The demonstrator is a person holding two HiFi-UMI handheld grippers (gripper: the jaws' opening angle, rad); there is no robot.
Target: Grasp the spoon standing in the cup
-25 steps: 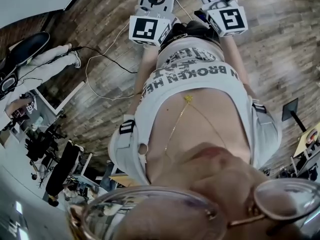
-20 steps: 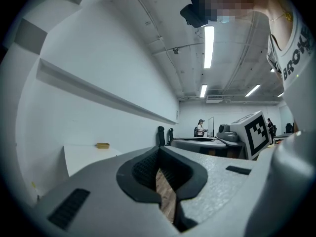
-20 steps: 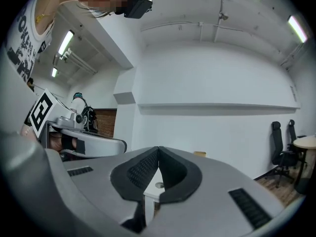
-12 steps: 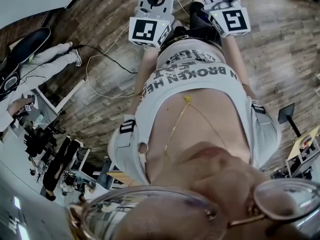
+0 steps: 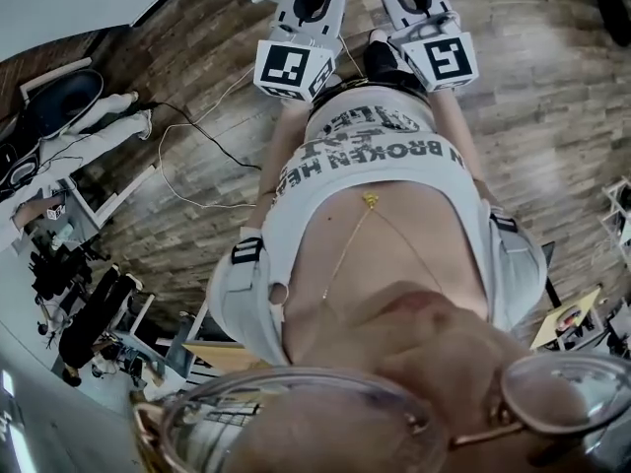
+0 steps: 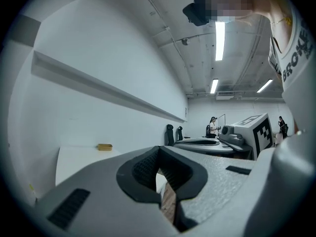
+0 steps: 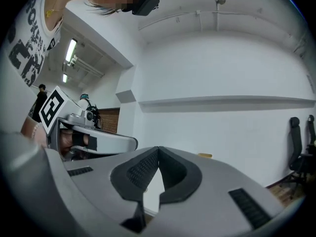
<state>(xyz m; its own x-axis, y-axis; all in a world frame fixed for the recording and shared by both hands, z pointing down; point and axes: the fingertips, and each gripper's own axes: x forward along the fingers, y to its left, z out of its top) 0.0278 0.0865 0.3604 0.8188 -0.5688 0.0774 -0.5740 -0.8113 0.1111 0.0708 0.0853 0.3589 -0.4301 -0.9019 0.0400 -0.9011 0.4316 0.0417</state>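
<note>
I hold my left gripper [image 6: 159,158] out flat in front of me. Its two jaws are pressed together at the tips, and it holds nothing. A thin strip of wood floor [image 6: 169,204] shows through the gap lower down. My right gripper [image 7: 158,154] is the same: its jaws are tight together and it holds nothing.

From my head, I see both grippers side by side near the top, just past my white shirt [image 5: 375,166]. The left cube [image 5: 291,67] and the right cube [image 5: 446,59] sit close to each other. The wood floor is under them, and a thin cable [image 5: 197,151] lies on it to the left.

Both grippers look at a white wall [image 6: 98,83] with a long ledge [image 6: 108,90] on it. Low by the wall is a white table [image 6: 79,162]. A small yellow box [image 6: 104,146] sits on the table. Black chairs [image 6: 170,135] stand farther along the wall. A person [image 6: 213,126] is far off at the back of the room. Long lights [image 6: 219,38] shine on the ceiling.

In the left gripper view, my right gripper is just beside it on the right. In the right gripper view, my left gripper is just beside it on the left.

I cannot see the spoon or the cup in any view, so I cannot tell where they are.
</note>
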